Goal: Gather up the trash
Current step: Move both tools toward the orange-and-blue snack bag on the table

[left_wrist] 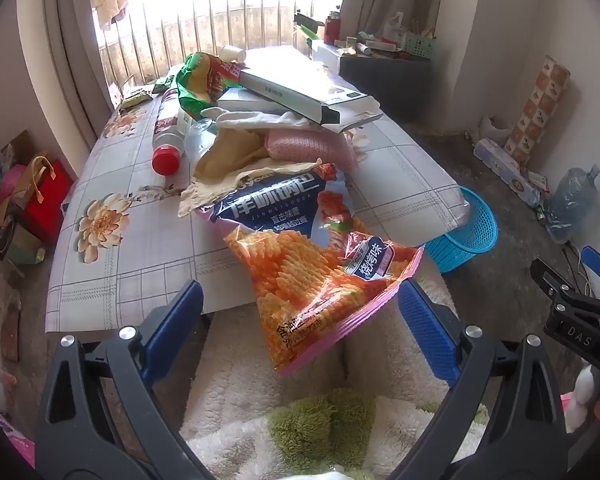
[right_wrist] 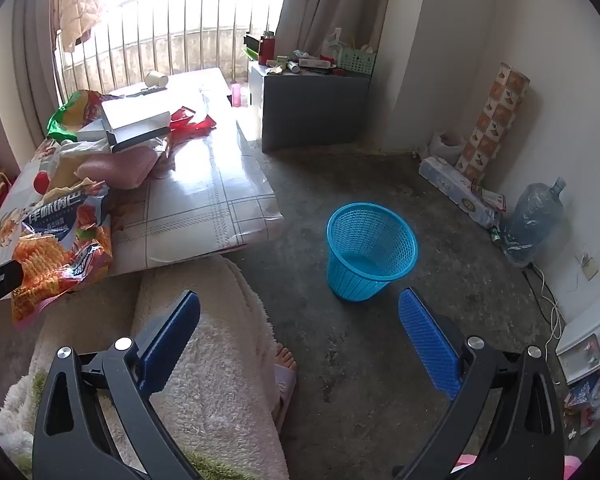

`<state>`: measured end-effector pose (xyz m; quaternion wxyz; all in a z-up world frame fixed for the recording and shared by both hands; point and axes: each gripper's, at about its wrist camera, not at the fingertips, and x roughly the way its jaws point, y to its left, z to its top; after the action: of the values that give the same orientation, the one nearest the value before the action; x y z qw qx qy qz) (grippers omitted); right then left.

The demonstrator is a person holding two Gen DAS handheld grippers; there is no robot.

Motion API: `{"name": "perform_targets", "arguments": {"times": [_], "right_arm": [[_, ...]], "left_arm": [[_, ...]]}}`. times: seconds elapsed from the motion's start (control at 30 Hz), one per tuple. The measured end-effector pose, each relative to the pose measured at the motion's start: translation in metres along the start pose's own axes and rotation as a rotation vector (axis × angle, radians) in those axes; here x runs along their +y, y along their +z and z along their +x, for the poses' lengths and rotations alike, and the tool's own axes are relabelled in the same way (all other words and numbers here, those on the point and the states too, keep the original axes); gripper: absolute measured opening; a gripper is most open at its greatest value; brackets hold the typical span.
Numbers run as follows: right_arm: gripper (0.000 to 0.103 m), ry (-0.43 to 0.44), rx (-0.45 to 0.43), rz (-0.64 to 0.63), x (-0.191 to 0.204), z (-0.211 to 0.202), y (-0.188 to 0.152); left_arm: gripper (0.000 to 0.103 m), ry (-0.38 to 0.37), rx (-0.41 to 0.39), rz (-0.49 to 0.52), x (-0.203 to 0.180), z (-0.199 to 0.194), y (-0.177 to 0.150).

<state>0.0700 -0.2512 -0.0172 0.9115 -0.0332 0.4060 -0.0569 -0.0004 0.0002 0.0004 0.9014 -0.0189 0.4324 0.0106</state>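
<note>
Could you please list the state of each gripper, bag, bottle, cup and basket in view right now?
left gripper: open, holding nothing.
right gripper: open, holding nothing.
orange chip bag: torn open, overhanging the table edge.
green snack bag: crumpled, opened.
red-capped bottle: lying on its side, capped.
paper cup: tipped on its side.
blue basket: upright on the floor, apparently empty.
</note>
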Motion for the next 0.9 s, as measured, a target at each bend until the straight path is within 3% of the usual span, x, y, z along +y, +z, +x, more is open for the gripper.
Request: {"name": "perform_targets", "arguments": {"times": [0.9], "right_arm": [[0.097, 0.003, 0.002, 0.001, 0.001, 0.002, -0.001]], "left_arm": [[0.094, 0.008, 0.034, -0.024, 0.008, 0.007, -0.002]]}}
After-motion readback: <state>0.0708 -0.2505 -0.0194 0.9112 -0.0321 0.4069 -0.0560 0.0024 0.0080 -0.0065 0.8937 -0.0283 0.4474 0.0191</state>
